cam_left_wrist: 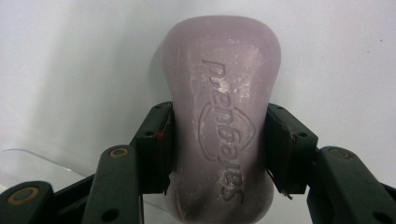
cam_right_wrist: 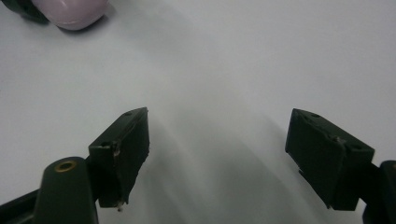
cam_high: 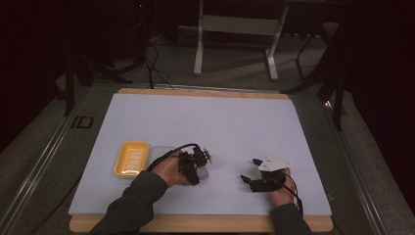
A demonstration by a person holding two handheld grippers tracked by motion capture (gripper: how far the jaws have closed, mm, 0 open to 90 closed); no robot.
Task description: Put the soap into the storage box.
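A dim room was seen from the high view, with a pale sheet laid over a wooden tabletop [cam_high: 195, 92]. A bar of pale lilac soap [cam_left_wrist: 219, 116] was clamped at its narrow waist between the two black jaws of the left gripper [cam_high: 195, 165], one pad pressed against each side, as was shown close up in the left gripper view, where a raised brand stamp could be read along the bar's face. In the high view the soap [cam_high: 202, 172] was found near the middle of the sheet's front half, at the tip of that gripper; whether it rested on the sheet or was lifted just clear could not be told. A yellow soap dish [cam_high: 131, 158] with a ribbed floor was set just to the left of the left hand, apart from it, and nothing was seen lying in it. The right gripper [cam_high: 250, 172] was held well apart to the right with its jaws spread wide and nothing between them, only bare sheet, as the right gripper view confirmed. By the look of things, the grasp on the soap had been secured, while the carry to the dish and the release there were judged yet to be done.
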